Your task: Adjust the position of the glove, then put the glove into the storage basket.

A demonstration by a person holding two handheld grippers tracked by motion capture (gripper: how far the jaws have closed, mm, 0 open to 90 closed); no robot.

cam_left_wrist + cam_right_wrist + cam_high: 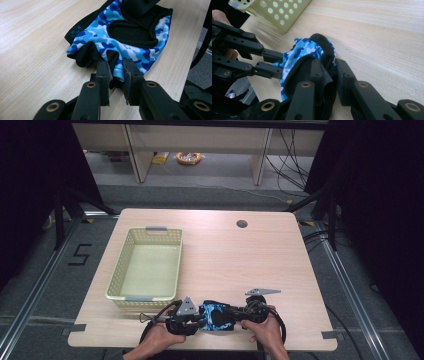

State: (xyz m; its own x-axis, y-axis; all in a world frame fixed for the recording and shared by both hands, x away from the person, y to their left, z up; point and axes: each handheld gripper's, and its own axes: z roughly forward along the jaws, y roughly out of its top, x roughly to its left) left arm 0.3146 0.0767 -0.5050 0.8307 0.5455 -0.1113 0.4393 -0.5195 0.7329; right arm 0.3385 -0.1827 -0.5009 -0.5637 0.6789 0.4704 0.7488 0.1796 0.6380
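Right at the near edge of the table (260,255), both hands are on one thing — a blue camouflage glove (215,316) with black padding. The left gripper (116,72) has its jaws narrowed onto the glove's finger end; in the left gripper view a fold of blue fabric is pinched between the pads. The right gripper (329,72) comes in from the opposite side, jaws drawn in on the black cuff, cloth bunched between them. So the glove lies stretched between two grips, resting on the wood.

My read: this is the pick-up, and it wants both hands rising together — level, same pace, so neither pinch drags the fabric out of the other. The left hold is on a thin edge and looks the likelier to slip.

Farther back, to the left, the pale yellow basket (172,270) stands empty, its near corner just beyond the left gripper. A short carry there, if that's the target.
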